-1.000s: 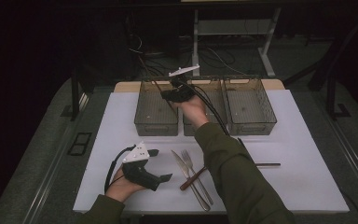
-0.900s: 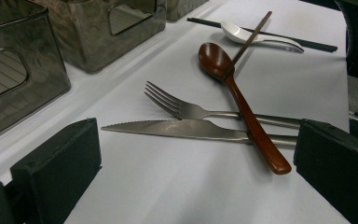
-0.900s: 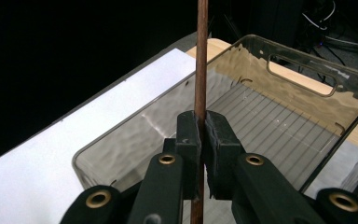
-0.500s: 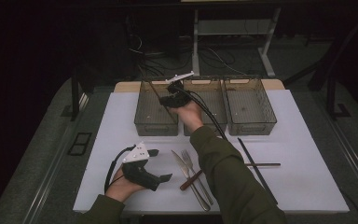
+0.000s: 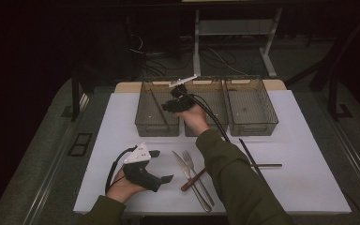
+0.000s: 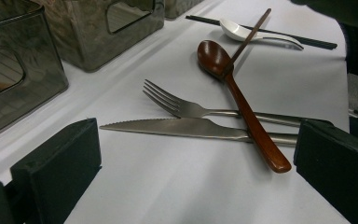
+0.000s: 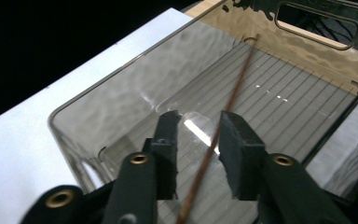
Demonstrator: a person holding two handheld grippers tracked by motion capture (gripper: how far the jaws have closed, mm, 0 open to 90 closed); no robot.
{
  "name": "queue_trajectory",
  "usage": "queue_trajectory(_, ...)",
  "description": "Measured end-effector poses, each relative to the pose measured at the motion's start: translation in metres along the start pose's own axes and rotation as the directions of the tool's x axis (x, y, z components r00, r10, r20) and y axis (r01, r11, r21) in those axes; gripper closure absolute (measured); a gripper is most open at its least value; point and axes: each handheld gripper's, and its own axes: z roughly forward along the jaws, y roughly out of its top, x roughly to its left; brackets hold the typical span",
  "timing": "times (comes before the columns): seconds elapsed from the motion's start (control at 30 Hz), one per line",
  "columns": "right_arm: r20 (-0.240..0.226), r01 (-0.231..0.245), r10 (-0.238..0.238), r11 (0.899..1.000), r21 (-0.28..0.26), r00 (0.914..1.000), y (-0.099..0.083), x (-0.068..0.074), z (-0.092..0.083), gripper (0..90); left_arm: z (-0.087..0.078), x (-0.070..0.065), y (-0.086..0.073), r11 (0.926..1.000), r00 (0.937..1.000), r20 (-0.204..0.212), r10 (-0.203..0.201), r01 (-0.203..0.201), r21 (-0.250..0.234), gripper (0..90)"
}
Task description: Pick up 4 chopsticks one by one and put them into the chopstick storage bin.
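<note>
High view is giving me a dark room with cables and a stand's legs at the top, and a white table (image 5: pixel 122 122) filling the middle. Three smoky bins are sitting in a row at upper centre; my right gripper (image 5: pixel 172 106) is reaching into the left bin (image 5: pixel 157 127). Its jaws have just been opening, and the brown chopstick (image 7: pixel 223 126) is lying loose between them on the bin floor. My left gripper (image 5: pixel 161 166) is resting at lower left, jaws wide and empty, facing the knife (image 6: pixel 182 128), fork (image 6: pixel 186 108) and wooden spoon (image 6: pixel 242 105).
</note>
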Motion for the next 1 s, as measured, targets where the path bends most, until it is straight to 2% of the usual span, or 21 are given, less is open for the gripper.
queue_trajectory(0.3, -0.069, 0.032, -0.033, 0.999, -0.009, 0.9970, -0.005, -0.006, -0.031, 50.3, 0.002, -0.001, -0.001, 0.9999, 0.9999, -0.010, -0.007, 0.007, 0.010, 0.0)
queue_trajectory(0.43, -0.091, 0.058, -0.059, 0.998, -0.008, 0.9941, -0.011, -0.009, -0.047, 46.4, 0.003, -0.001, -0.001, 0.9999, 0.9999, -0.011, -0.008, 0.008, 0.011, 0.0)
queue_trajectory(0.63, -0.115, 0.069, -0.071, 0.997, -0.021, 0.9908, -0.020, -0.015, -0.071, 41.8, 0.002, 0.000, -0.002, 0.9997, 0.9998, -0.017, 0.005, -0.005, 0.024, 0.0)
queue_trajectory(1.0, -0.116, 0.099, -0.103, 0.994, -0.041, 0.9878, -0.039, -0.027, -0.115, 36.8, 0.004, 0.000, -0.003, 0.9992, 0.9998, -0.019, 0.000, 0.001, 0.039, 0.0)
